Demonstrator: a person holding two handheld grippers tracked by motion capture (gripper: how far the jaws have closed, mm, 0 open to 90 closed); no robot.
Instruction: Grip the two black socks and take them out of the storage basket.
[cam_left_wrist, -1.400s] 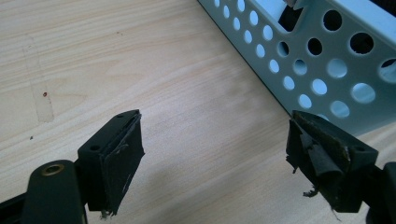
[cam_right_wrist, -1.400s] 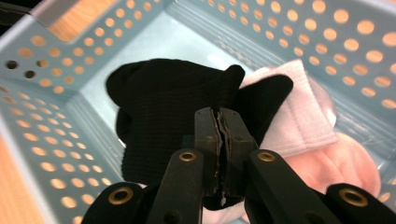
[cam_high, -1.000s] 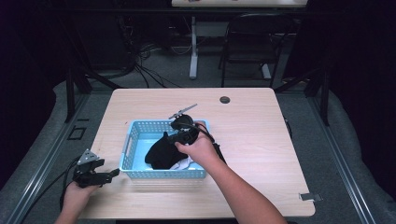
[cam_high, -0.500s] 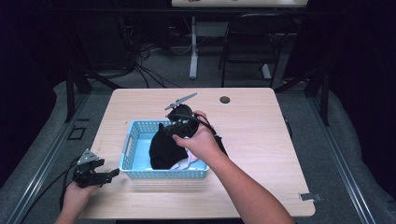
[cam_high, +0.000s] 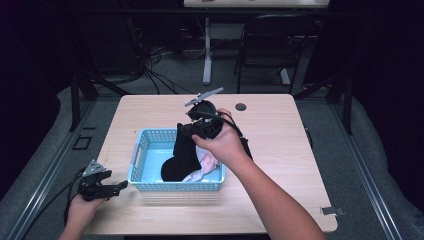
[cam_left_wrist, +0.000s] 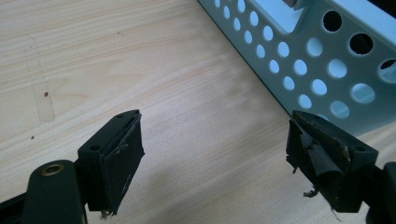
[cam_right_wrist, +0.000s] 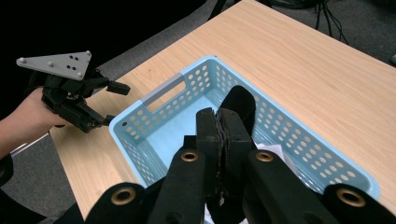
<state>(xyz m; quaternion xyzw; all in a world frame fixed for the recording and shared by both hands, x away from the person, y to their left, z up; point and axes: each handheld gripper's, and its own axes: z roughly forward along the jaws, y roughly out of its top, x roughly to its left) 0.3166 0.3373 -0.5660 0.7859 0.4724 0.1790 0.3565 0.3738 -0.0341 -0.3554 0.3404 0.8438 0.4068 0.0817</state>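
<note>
A light blue perforated basket (cam_high: 140, 155) stands left of the table's middle. My right gripper (cam_high: 184, 130) hovers over its far side, shut on a black cloth (cam_high: 181, 152) that hangs from the jaws down into the basket. In the right gripper view the jaws (cam_right_wrist: 219, 122) pinch the black cloth (cam_right_wrist: 240, 103) above the basket (cam_right_wrist: 154, 140). A white and pink cloth (cam_high: 204, 162) lies in the basket's right part. My left gripper (cam_high: 114, 187) rests open near the table's front left corner, beside the basket's wall (cam_left_wrist: 327, 60), with nothing between its jaws (cam_left_wrist: 224, 154).
A small dark round object (cam_high: 241, 106) lies near the table's far edge. Behind the table stand a black chair (cam_high: 265, 42) and another table's leg (cam_high: 207, 50), with cables on the floor. Bare wood lies to the basket's right.
My right gripper has risen and moved toward the table's far side, drawing the black cloth up out of the basket. The left gripper has stayed put.
</note>
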